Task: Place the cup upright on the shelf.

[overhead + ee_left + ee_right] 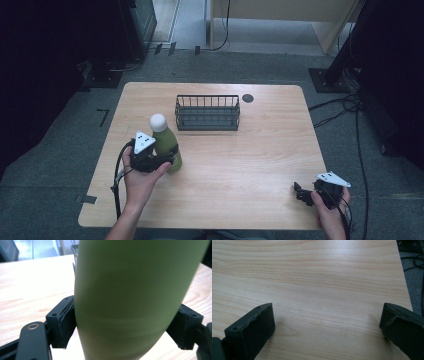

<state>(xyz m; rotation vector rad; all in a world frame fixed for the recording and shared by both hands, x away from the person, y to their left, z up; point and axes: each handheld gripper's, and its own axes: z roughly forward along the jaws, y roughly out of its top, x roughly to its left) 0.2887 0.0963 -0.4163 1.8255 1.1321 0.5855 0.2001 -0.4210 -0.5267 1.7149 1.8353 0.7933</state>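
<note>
With the left gripper (167,159) fingers (62,322) clamped on the green bottle (167,142) standing toward the tabletop (250,165) left edge, lift it straight, keeping it upright; the right gripper (305,192) fingers stand open.

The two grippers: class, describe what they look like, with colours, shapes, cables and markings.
Both the left gripper and right gripper are black, each topped by a grey three-cornered plate with dark dots. A black cable trails from each. Their jaws are blocky, with small screw holes and worn-edged pads. The forearms show no sleeves.
</note>
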